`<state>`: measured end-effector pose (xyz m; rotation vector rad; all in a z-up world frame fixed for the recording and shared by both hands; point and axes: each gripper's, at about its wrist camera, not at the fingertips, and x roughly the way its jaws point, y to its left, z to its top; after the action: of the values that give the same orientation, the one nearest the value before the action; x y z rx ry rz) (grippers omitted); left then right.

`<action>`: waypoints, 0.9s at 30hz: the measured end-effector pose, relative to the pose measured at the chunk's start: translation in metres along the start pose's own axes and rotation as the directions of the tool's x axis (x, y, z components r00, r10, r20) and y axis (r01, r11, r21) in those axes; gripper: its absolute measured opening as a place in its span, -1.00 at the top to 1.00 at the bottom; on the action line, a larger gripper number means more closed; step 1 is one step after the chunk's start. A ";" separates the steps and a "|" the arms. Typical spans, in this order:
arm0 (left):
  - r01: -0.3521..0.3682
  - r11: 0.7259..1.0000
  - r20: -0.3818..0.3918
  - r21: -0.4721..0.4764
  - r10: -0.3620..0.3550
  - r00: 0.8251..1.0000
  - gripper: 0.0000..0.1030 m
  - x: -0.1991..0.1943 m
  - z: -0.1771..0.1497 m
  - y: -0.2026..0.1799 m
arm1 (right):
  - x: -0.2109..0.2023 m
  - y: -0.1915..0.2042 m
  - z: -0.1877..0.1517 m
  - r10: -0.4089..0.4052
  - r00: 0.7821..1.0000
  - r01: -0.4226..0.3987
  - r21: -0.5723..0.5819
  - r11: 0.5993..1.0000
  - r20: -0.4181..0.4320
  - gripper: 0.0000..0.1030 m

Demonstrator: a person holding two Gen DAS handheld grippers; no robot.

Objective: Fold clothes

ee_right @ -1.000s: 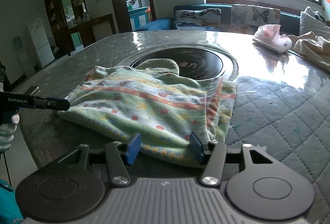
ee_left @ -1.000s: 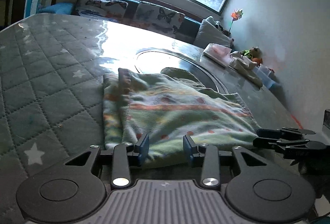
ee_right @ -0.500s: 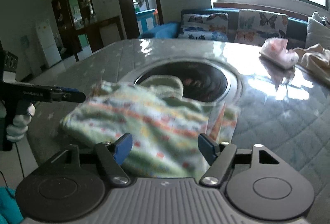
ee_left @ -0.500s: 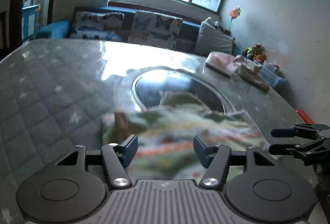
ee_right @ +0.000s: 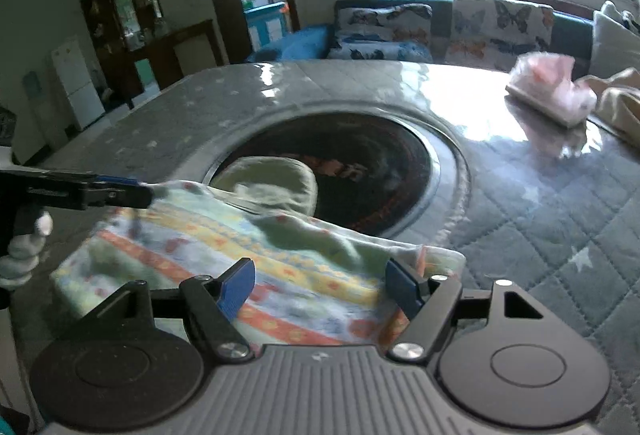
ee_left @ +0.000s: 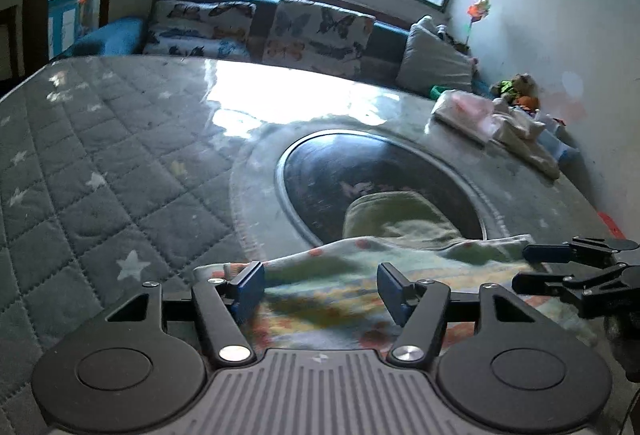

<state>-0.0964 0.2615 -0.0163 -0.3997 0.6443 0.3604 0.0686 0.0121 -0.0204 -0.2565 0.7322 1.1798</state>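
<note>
Left wrist view: left gripper and right gripper gape wide, holding nothing, over striped garment. Risk: pinching one layer only, fold slumps.

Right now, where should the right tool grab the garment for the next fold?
Probably the near right corner of the garment, coming in low from the near edge. There the layers stack into a thick, slightly raised edge beside the open right tool, and the rest lies flat on the table.
</note>
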 end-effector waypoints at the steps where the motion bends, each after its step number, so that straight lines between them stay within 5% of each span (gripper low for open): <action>1: -0.002 1.000 0.004 0.005 0.002 1.000 -0.17 0.000 -0.001 0.002 | 0.003 -0.003 0.000 -0.001 1.000 0.001 0.006 1.000 -0.004 -0.44; 16: -0.016 0.992 0.011 0.125 0.015 1.000 -0.05 0.023 0.013 -0.035 | 0.036 0.009 0.022 -0.043 0.999 0.042 -0.038 0.998 -0.023 -0.44; 27: -0.067 0.991 -0.001 0.117 0.068 0.998 0.04 0.033 0.012 -0.031 | 0.048 0.014 0.024 -0.132 0.991 0.127 -0.105 0.986 -0.039 -0.44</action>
<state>-0.0517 0.2471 -0.0209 -0.2675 0.6816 0.3842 0.0737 0.0662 -0.0302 -0.4119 0.6855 1.0921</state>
